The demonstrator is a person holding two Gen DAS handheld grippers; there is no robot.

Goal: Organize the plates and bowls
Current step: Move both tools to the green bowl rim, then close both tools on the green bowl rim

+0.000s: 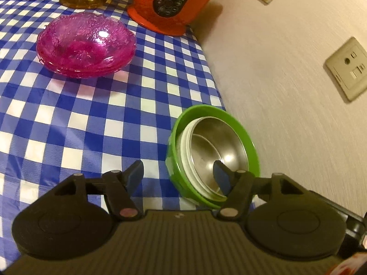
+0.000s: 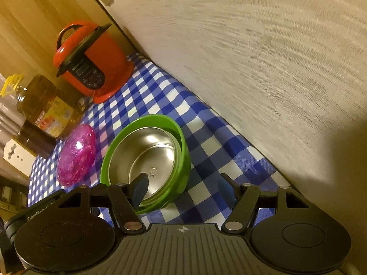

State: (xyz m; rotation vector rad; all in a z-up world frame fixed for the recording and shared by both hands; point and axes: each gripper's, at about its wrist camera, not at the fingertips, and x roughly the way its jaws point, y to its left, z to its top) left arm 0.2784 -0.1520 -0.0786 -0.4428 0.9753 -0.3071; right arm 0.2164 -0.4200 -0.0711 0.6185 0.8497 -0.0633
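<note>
**Green bowl with steel liner sits between two spread claws near the wall**

Green bowl (image 1: 214, 158) rests on the blue-and-white checked tabletop (image 1: 91, 119), close beside the pale textured wall (image 1: 275, 68). Its outer shell is smooth green plastic, round and deep; inside it sits a shiny stainless-steel liner, and the left wrist view shows a white ring between the steel and the green rim. Its near edge is hidden in both views behind dark blue finger pads.

Beyond the green bowl, away from the wall, lies a stack of pink glass plates (image 1: 86, 45), translucent, with a pebbled texture and scalloped rims; how many are stacked is hard to tell. Farther back from the green bowl stands a red electric pressure cooker (image 2: 91, 64) with a black control panel, its top cut off in the left wrist view. Next to it is a cooking-oil bottle (image 2: 48, 105) with a yellow handle, then a dark brown jar (image 2: 36, 139), both only partly seen.

The left claw (image 1: 179, 178) angles down toward the tabletop, jaws wide, its right pad over the green bowl's steel interior, its left pad over the cloth; nothing is gripped. The right claw (image 2: 185, 192) also tilts downward, jaws wide, its left pad over the bowl's liner and its right pad over the checks beside it, holding nothing.
</note>
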